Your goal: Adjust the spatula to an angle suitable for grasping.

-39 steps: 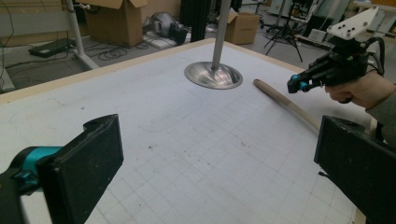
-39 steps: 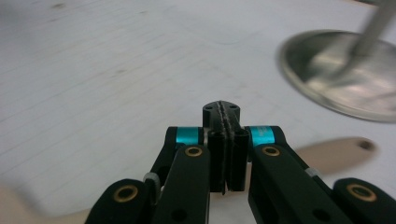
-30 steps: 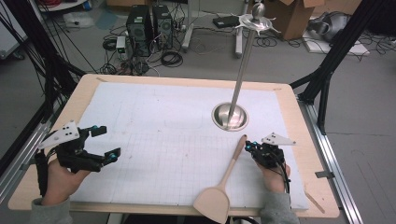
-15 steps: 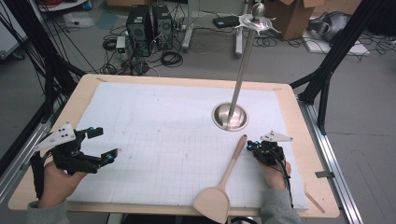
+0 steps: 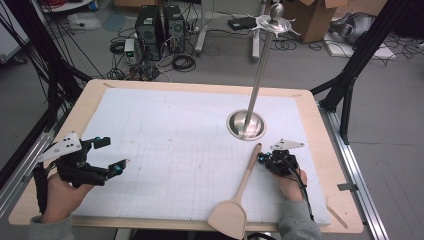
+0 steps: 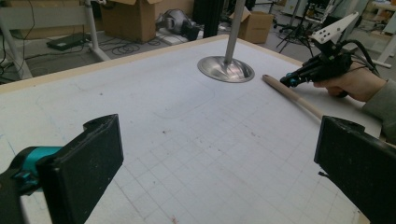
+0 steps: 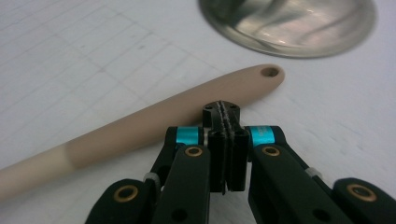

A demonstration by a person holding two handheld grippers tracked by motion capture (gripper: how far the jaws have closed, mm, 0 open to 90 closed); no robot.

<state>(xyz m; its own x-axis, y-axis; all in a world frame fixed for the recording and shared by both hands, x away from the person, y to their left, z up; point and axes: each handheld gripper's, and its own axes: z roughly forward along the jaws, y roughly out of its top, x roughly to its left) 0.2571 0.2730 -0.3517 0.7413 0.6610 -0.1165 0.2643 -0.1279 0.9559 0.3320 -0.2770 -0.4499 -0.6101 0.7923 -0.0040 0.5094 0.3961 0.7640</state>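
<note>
From the high view, a long pale wooden spatula [image 5: 239,192] is lying on the white gridded mat [image 5: 165,145], at five o'clock from the round steel stand base [image 5: 246,125], while the left gripper [image 5: 111,156] is waiting with jaws apart. In the left gripper view, the right gripper [image 6: 288,80] is pointing at the handle's end. In the right gripper view, its jaws are pressed together, holding nothing, just beside the handle; they should probably be opening wide and straddling it squarely before closing.

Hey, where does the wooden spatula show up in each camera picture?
High view: wooden spatula lies lower centre, blade toward the near edge.
Left gripper view: its handle runs at right of centre.
Right gripper view: handle crosses the middle.
Shared landmark: the steel stand base.
</note>
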